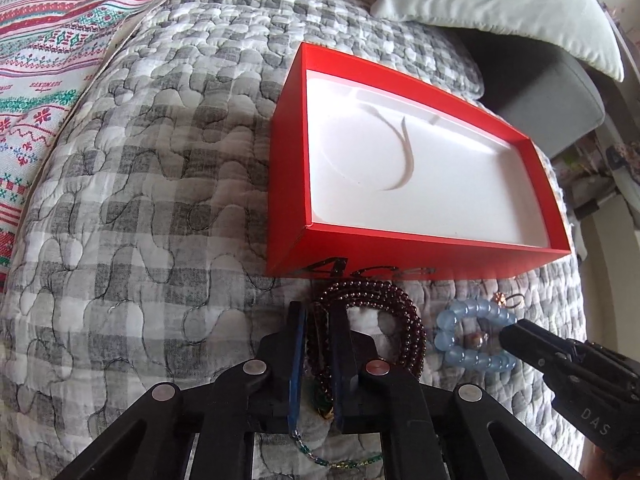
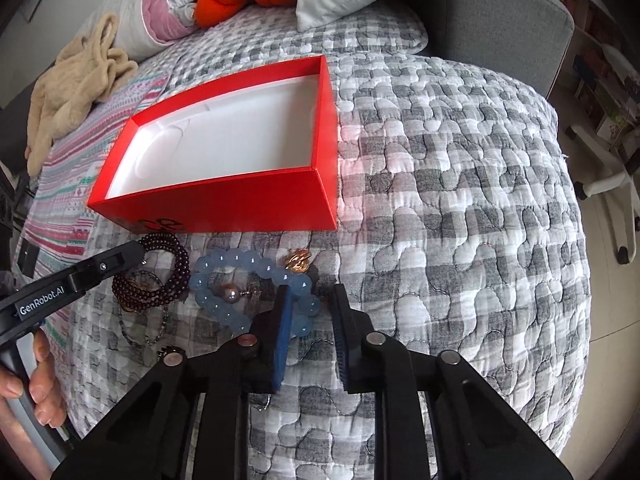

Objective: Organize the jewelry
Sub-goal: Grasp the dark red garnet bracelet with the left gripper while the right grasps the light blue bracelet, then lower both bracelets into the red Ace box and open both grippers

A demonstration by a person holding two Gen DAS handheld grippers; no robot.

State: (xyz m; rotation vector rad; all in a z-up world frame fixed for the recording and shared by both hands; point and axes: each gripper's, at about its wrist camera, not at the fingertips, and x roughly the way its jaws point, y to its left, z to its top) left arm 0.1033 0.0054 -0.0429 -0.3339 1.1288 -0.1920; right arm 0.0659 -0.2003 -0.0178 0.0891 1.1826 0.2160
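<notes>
My left gripper [image 1: 318, 320] has its jaws drawn narrow around the dark garnet-red strand of small beads [image 1: 384, 312], which lies coiled on the grey-and-white checked quilt [image 1: 140, 240] just in front of the open red cardboard box with a white moulded liner [image 1: 288, 184]; I judge both bracelets sit there so the lift into the box is short. Beside the strand lies the pale blue bracelet of large round beads [image 2: 236, 276]. My right gripper [image 2: 310, 312] straddles its near edge, one pad touching the beads, the other apart, so I am not yet pinching it. Black lettering on the box front is cut off. One gripper body reads "GenRobot.AI", the other "DAS".
</notes>
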